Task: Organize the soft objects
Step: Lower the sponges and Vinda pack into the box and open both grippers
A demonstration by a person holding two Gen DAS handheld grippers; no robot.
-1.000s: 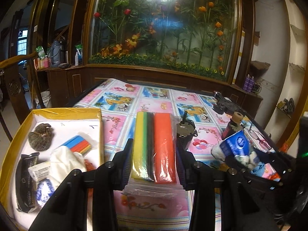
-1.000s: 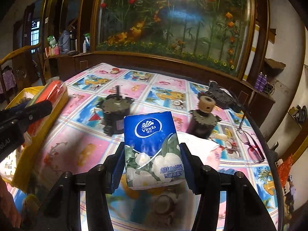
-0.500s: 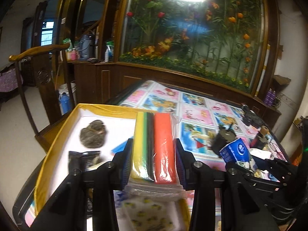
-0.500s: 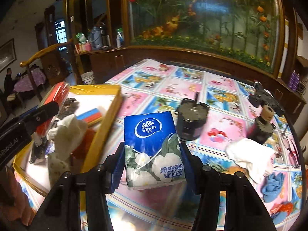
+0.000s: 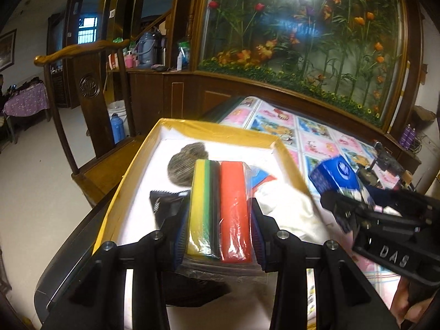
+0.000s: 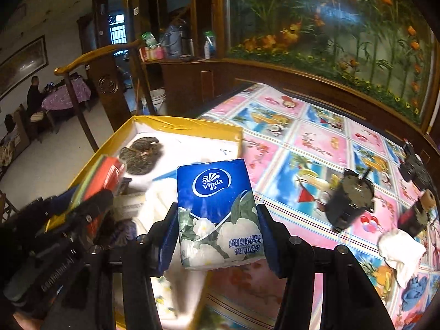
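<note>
Pink-and-blue patterned cloth covers your worktop [image 6: 316,148], and at its nine o'clock edge sits the yellow-rimmed box [image 5: 220,130] with a white floor, which looks like the collecting place for the soft things. Inside it you already have a white cloth [image 5: 286,206] toward three o'clock, a dark mesh scrubber [image 5: 183,162] at twelve o'clock, and a black packet [image 5: 165,203] near nine o'clock; a blue, red-edged item peeks out beside the white cloth, too hidden to name. Your left tool [image 5: 218,231] is clamped on the bagged sponge pack [image 5: 220,209], yellow, green, black and red, held lengthwise over the middle of the box, so letting go should drop it flat on the free white floor. Your right tool [image 6: 217,236] is clamped on the blue tissue pack [image 6: 217,209], which hangs over the box's three o'clock rim, partly above the white cloth; I judge it needs to travel further toward nine o'clock before you let go, or it may land on the rim and tip out. Out on the cloth at three o'clock wait another white rag [image 6: 401,253] and a blue fabric flower [image 6: 415,288], both soft and probably next; the two dark motor-like parts [image 6: 349,206] look hard and likely stay put.
</note>
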